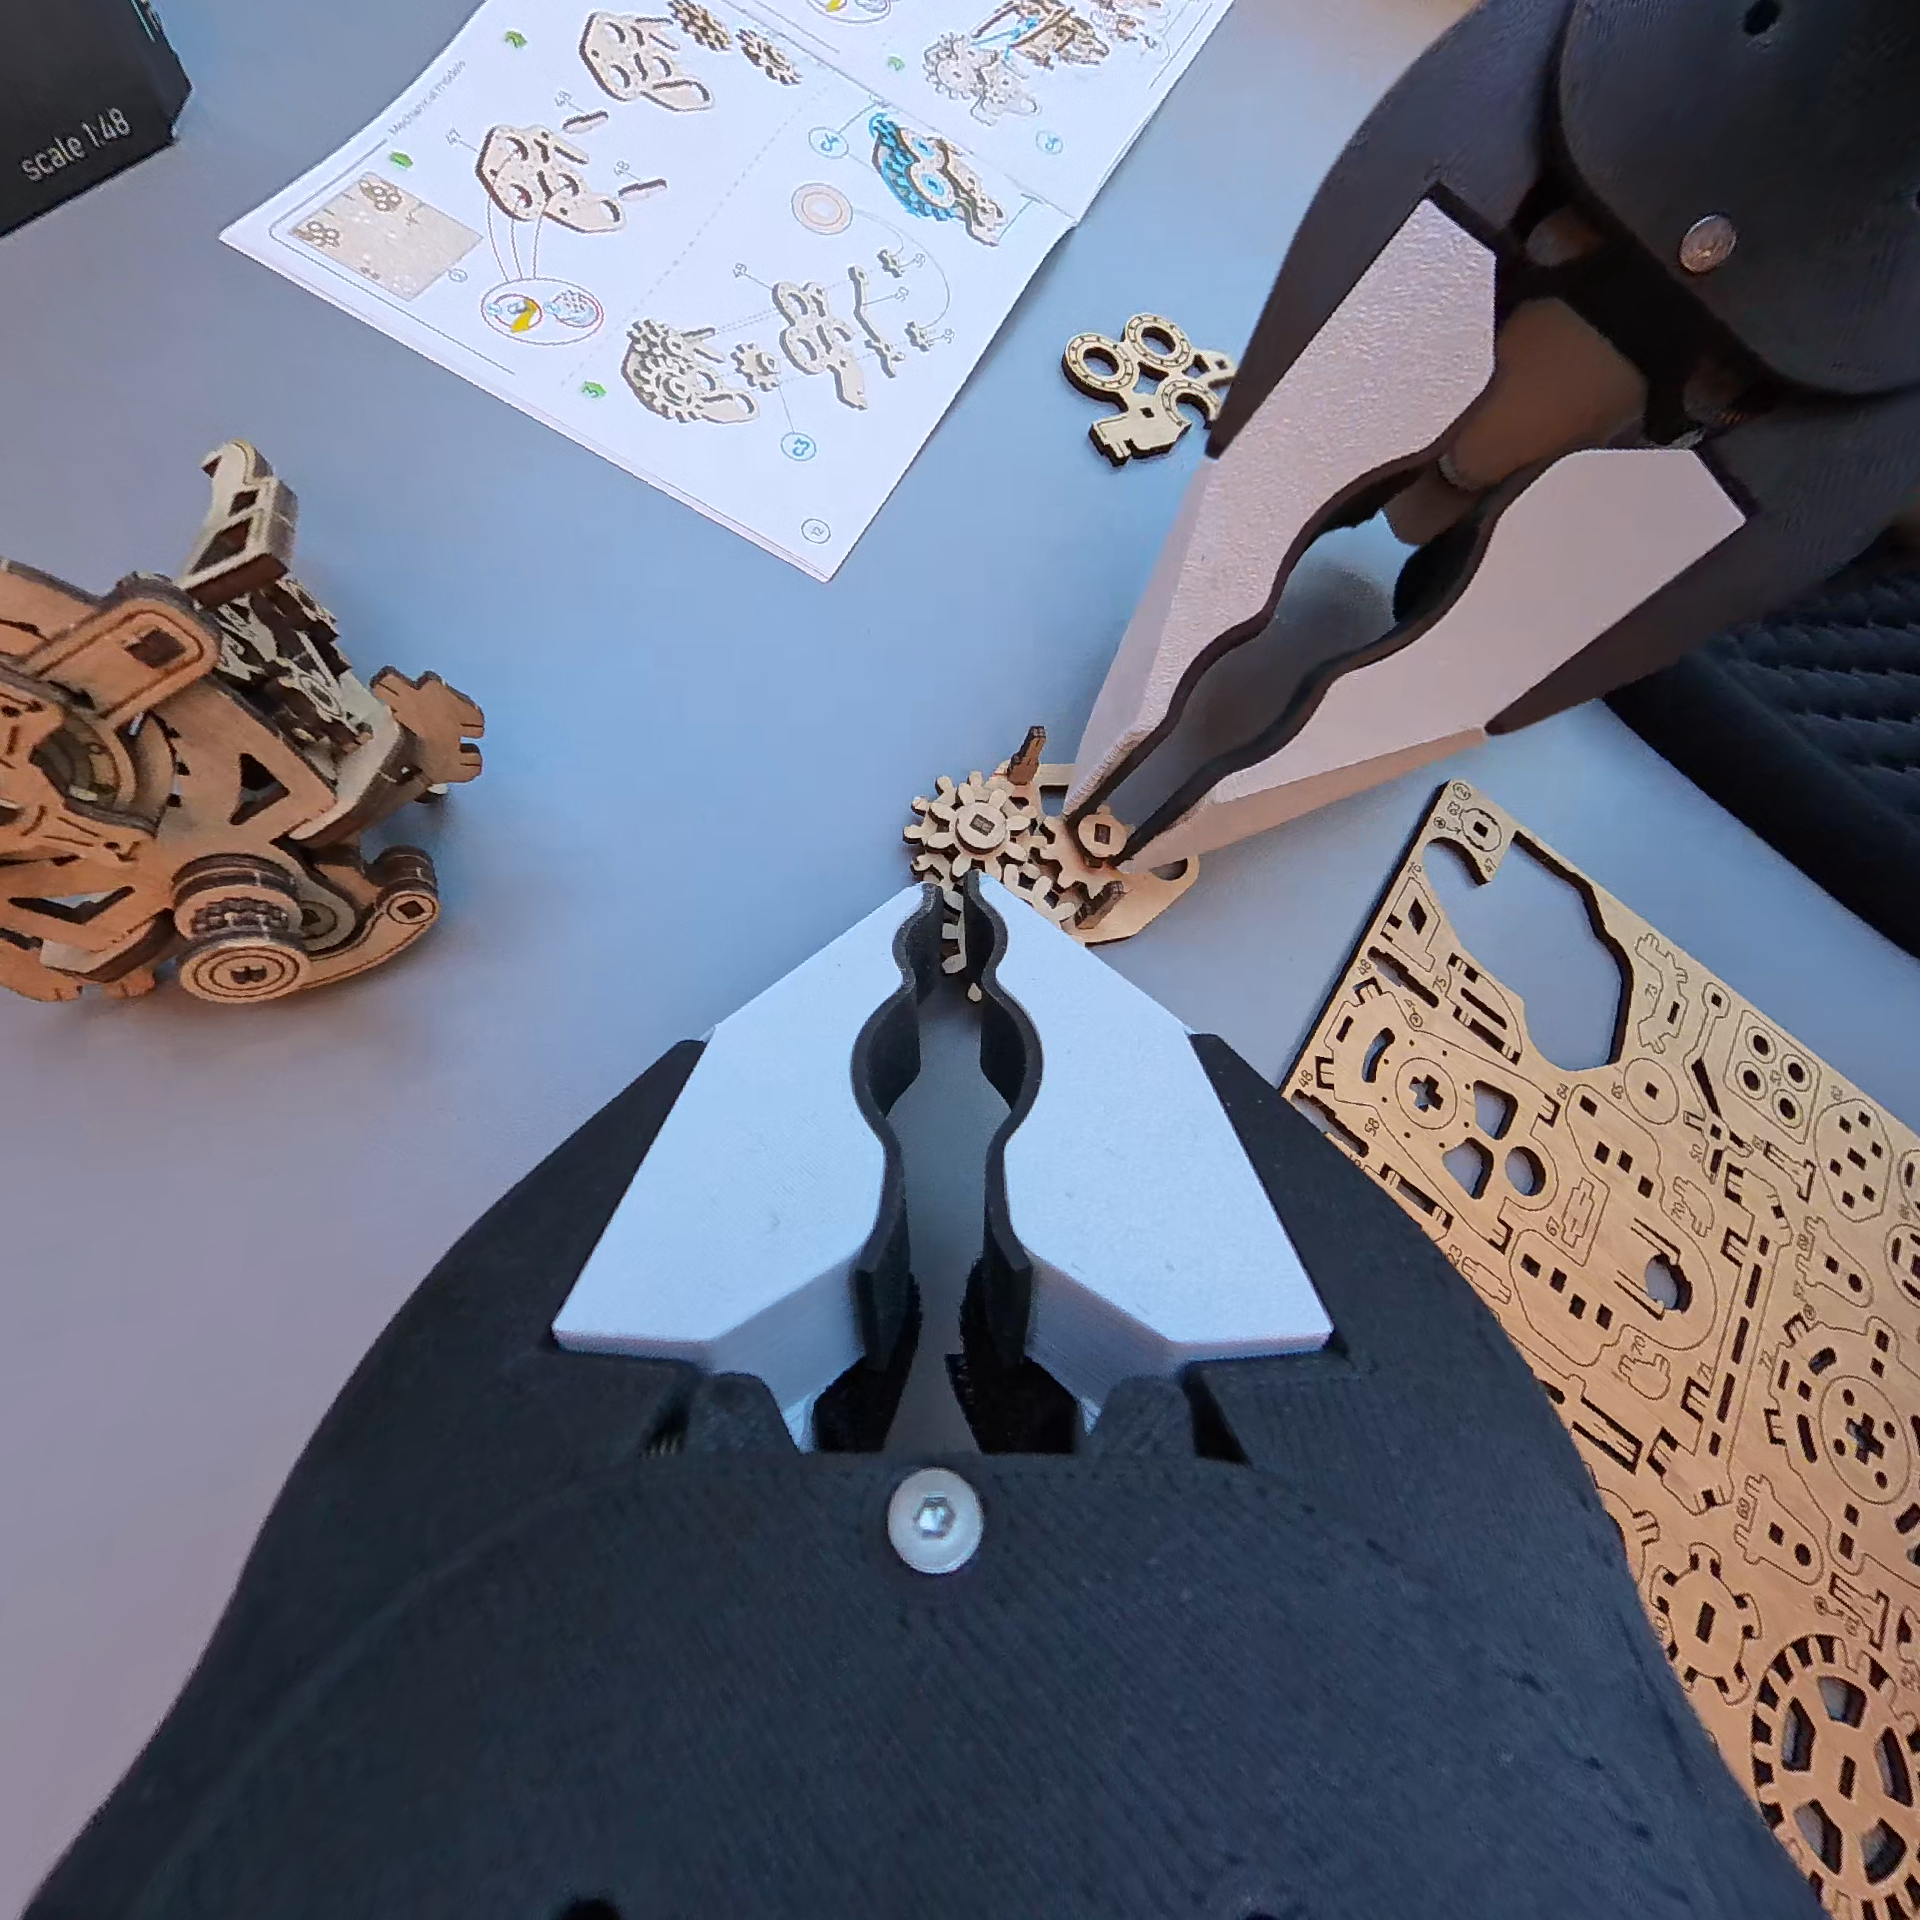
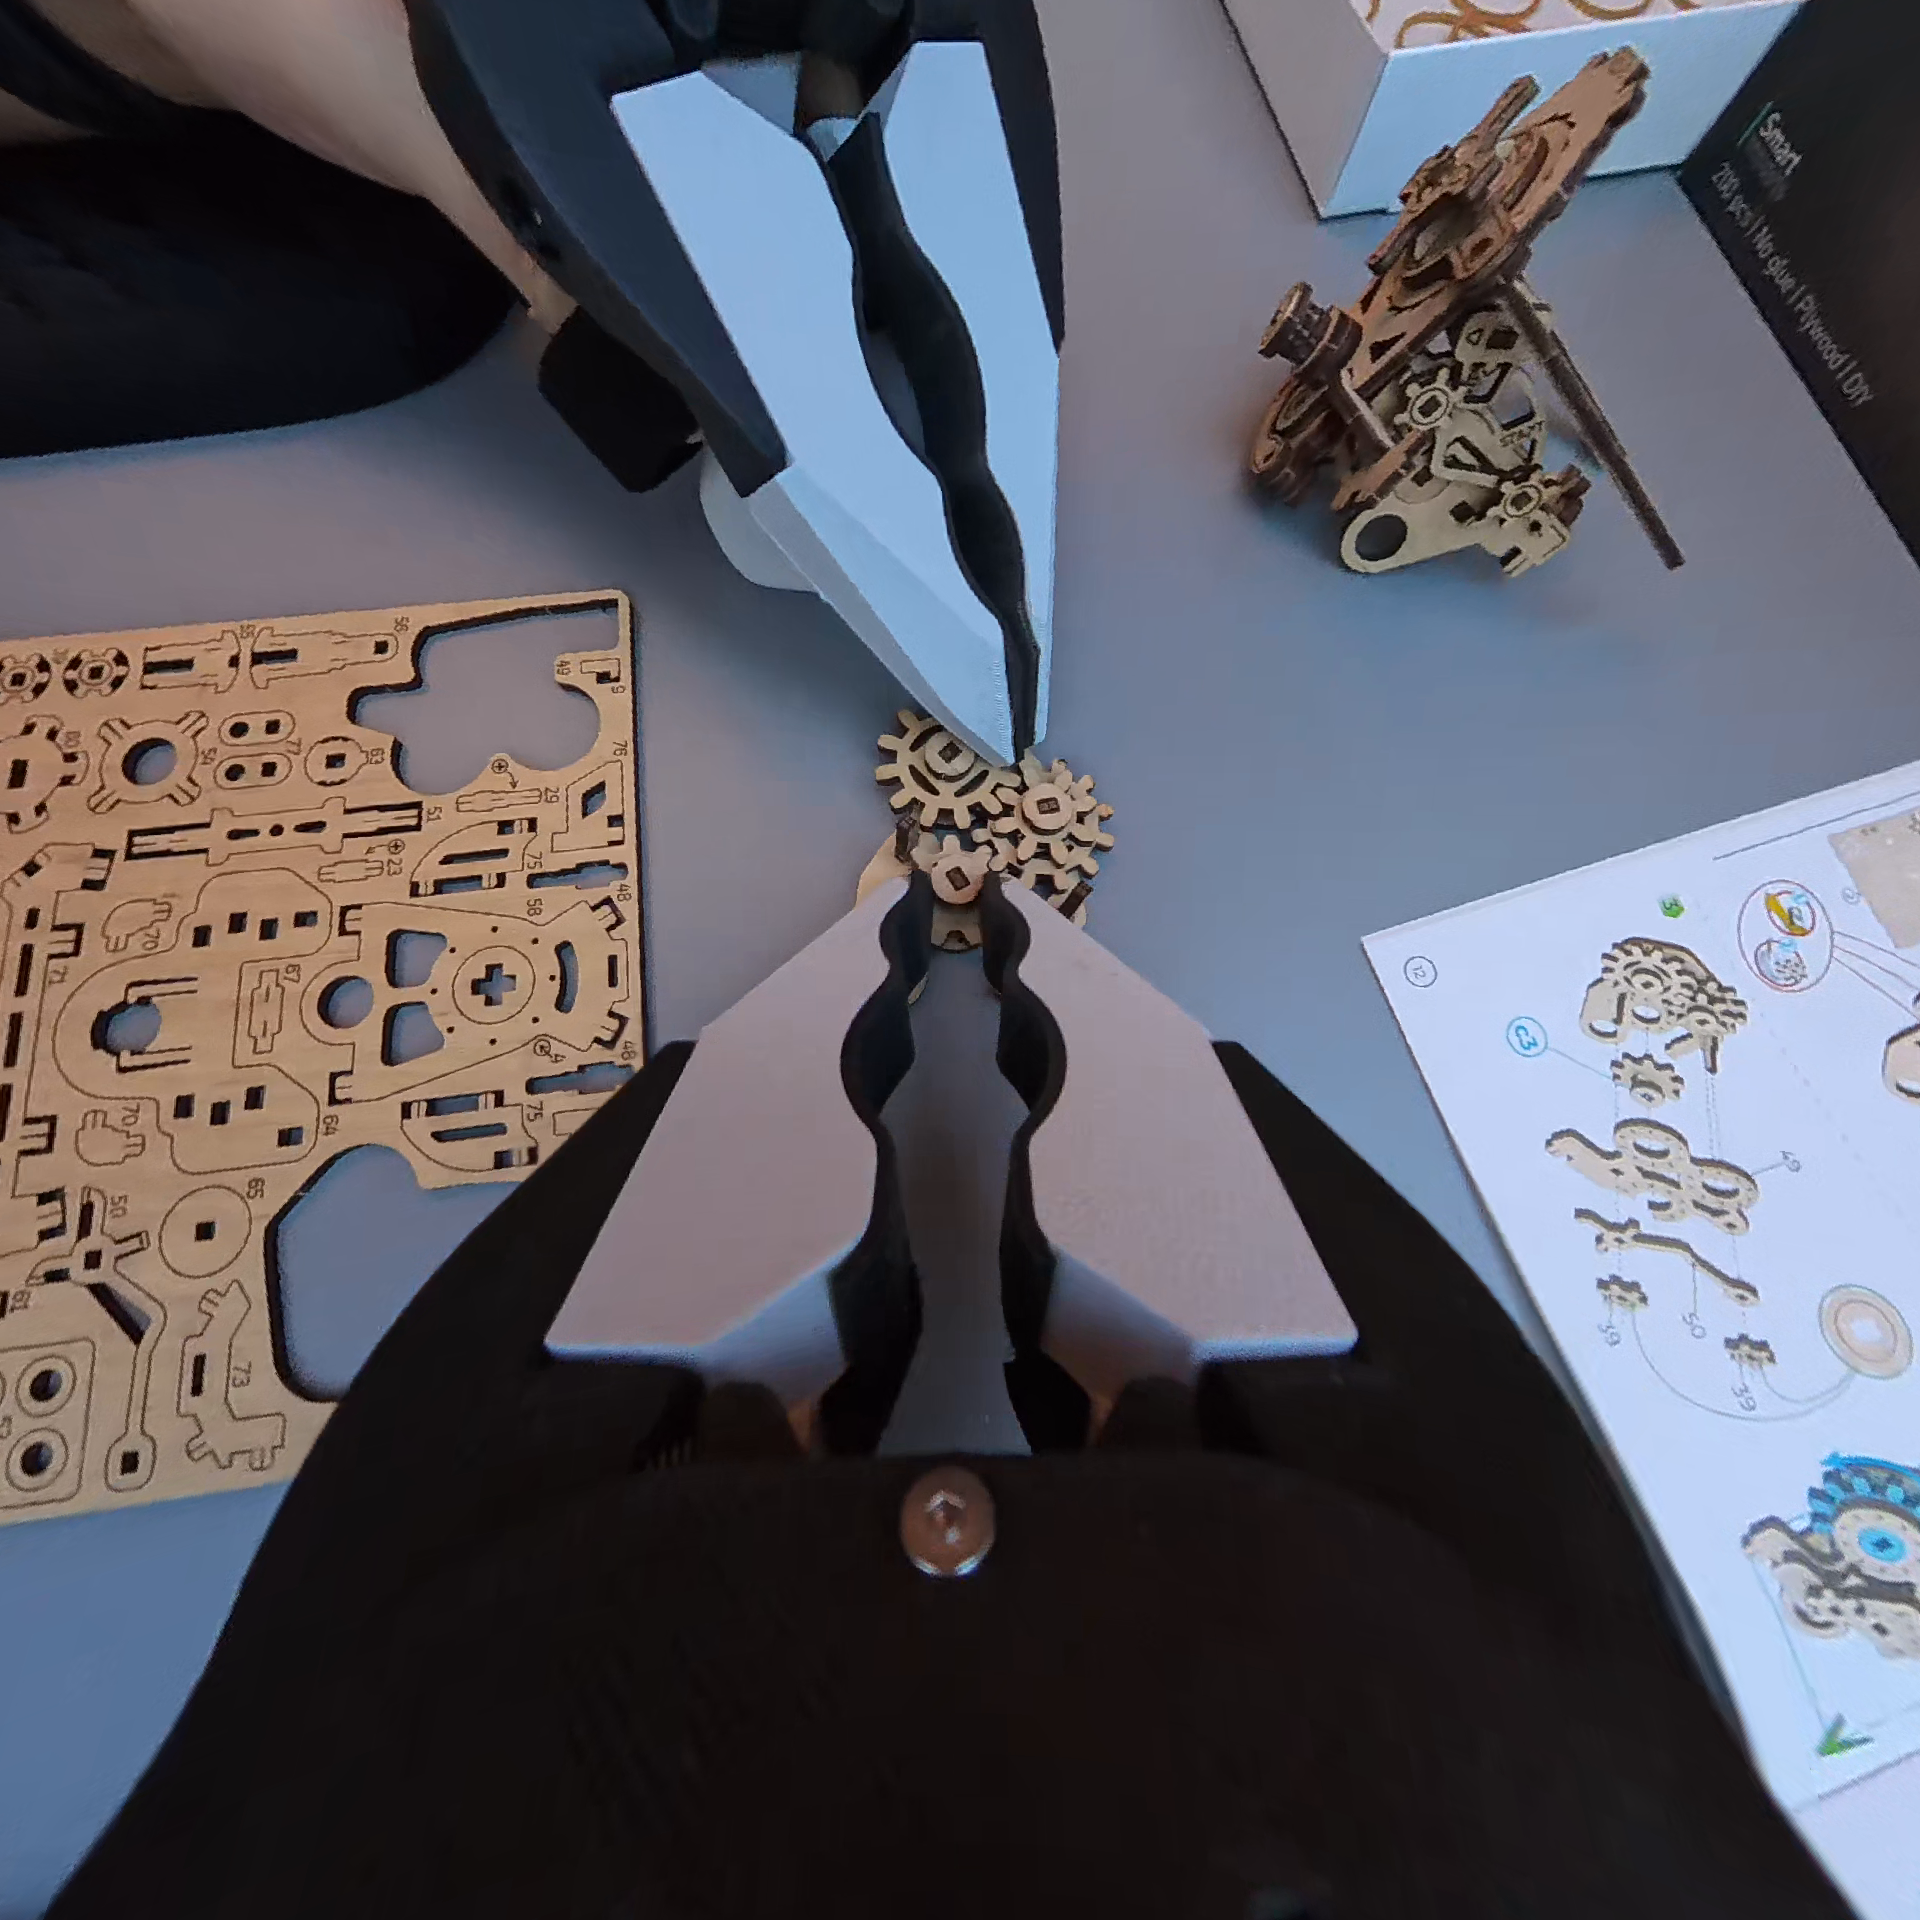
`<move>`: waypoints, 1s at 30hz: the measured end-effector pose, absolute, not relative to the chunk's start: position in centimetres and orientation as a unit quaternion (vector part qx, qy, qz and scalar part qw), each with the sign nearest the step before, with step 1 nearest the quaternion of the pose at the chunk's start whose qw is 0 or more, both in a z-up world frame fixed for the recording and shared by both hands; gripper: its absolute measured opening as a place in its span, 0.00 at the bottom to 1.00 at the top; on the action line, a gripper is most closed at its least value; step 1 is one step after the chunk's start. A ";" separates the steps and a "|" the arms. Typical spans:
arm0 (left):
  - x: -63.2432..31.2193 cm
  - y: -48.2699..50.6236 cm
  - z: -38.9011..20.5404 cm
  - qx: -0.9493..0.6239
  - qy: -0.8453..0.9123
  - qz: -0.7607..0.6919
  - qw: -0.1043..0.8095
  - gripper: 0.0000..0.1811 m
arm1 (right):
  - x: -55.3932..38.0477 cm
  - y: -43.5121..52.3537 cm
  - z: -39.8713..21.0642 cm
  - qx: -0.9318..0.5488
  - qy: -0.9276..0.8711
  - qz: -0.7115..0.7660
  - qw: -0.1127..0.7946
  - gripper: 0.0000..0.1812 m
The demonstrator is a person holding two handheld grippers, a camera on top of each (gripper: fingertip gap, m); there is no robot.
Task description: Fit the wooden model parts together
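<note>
A small wooden gear assembly (image 1: 1138,902) lies flat on the grey table, with several toothed gears on a thin base plate. My left gripper (image 1: 951,899) is shut on the near edge of one of its gears (image 1: 977,826). It comes in from above in the right wrist view (image 2: 1023,732), tips down between two gears (image 2: 940,769). My right gripper (image 2: 956,894) is shut on the small gear (image 2: 956,881) at the near side of the assembly. In the left wrist view the right gripper (image 1: 1101,836) reaches in from the upper right, holding that small gear (image 1: 1099,831).
A laser-cut parts sheet (image 1: 1621,1247) (image 2: 312,987) lies beside the assembly. An open instruction booklet (image 1: 707,239) (image 2: 1662,1195), a part-built wooden model (image 1: 187,779) (image 2: 1455,364), a loose wooden piece (image 1: 1143,384), a black box (image 2: 1808,312) and a white box (image 2: 1507,94) stand around. Only a small space, under 4 cm, lies between the two pairs of fingers.
</note>
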State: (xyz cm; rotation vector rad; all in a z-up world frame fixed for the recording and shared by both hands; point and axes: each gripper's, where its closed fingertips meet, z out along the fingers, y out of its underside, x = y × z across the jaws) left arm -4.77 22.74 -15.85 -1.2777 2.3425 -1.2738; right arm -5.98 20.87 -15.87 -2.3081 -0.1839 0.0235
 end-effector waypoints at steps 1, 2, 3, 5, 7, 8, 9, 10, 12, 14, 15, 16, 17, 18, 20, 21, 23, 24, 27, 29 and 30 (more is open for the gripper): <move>-4.8 22.7 -15.9 -0.432 0.788 -0.429 0.092 0.01 | -6.0 20.9 -15.9 -0.914 -0.056 0.014 0.403 0.05; -4.8 22.7 -15.9 -0.432 0.788 -0.429 0.092 0.01 | -6.0 20.8 -15.9 -0.913 -0.040 0.015 0.405 0.05; -4.8 22.7 -15.9 -0.432 0.788 -0.429 0.092 0.01 | -6.0 20.8 -15.9 -0.912 -0.030 0.008 0.410 0.05; -4.8 22.7 -15.9 -0.432 0.788 -0.429 0.093 0.01 | -6.0 20.8 -15.9 -0.911 -0.036 -0.023 0.410 0.05; -4.8 22.7 -15.9 -0.432 0.788 -0.428 0.094 0.01 | -6.0 20.8 -15.9 -0.913 -0.036 -0.039 0.405 0.05; -4.8 22.7 -15.9 -0.433 0.788 -0.428 0.093 0.01 | -6.0 20.9 -15.9 -0.913 -0.034 -0.039 0.405 0.05; -4.8 22.7 -15.9 -0.433 0.788 -0.428 0.094 0.01 | -6.0 20.8 -15.9 -0.914 -0.036 -0.037 0.403 0.05; -4.8 22.7 -15.9 -0.432 0.789 -0.428 0.094 0.01 | -6.0 20.9 -15.9 -0.914 -0.053 -0.036 0.400 0.05; -4.8 22.7 -15.9 -0.428 0.791 -0.427 0.095 0.01 | -6.0 20.9 -15.8 -0.909 -0.119 -0.030 0.397 0.05; -4.8 22.7 -15.9 -0.428 0.791 -0.427 0.096 0.01 | -6.0 20.9 -15.9 -0.911 -0.137 0.015 0.389 0.05; -4.8 22.7 -15.9 -0.428 0.791 -0.427 0.095 0.01 | -6.0 20.9 -15.9 -0.917 -0.119 0.041 0.377 0.05; -4.8 22.7 -15.9 -0.429 0.791 -0.427 0.095 0.01 | -6.0 20.8 -15.9 -0.922 -0.113 0.049 0.367 0.05; -4.8 22.7 -15.9 -0.429 0.790 -0.428 0.094 0.01 | -6.0 20.8 -15.9 -0.925 -0.109 0.047 0.360 0.05; -4.8 22.7 -15.9 -0.430 0.789 -0.428 0.093 0.01 | -6.0 20.9 -15.9 -0.927 -0.110 0.038 0.356 0.05; -4.8 22.7 -15.9 -0.431 0.788 -0.430 0.090 0.01 | -6.0 20.9 -15.9 -0.927 -0.120 0.011 0.356 0.05; -4.8 22.7 -15.9 -0.432 0.787 -0.431 0.089 0.01 | -6.0 20.9 -15.9 -0.927 -0.121 0.002 0.355 0.05; -4.8 22.7 -15.9 -0.432 0.787 -0.432 0.086 0.01 | -6.0 20.8 -15.8 -0.930 -0.126 -0.009 0.346 0.05; -4.9 22.7 -15.9 -0.431 0.788 -0.432 0.084 0.01 | -6.1 20.7 -15.8 -0.931 -0.129 -0.007 0.341 0.06; -4.9 22.6 -15.9 -0.430 0.788 -0.433 0.082 0.01 | -6.4 20.7 -14.4 -0.924 -0.138 0.005 0.356 0.09; -4.9 22.7 -15.9 -0.430 0.788 -0.433 0.080 0.01 | -6.4 20.7 -13.4 -0.920 -0.163 0.005 0.356 0.09; -4.9 22.7 -15.9 -0.428 0.789 -0.432 0.081 0.01 | -6.6 20.6 -13.2 -0.920 -0.185 0.012 0.345 0.09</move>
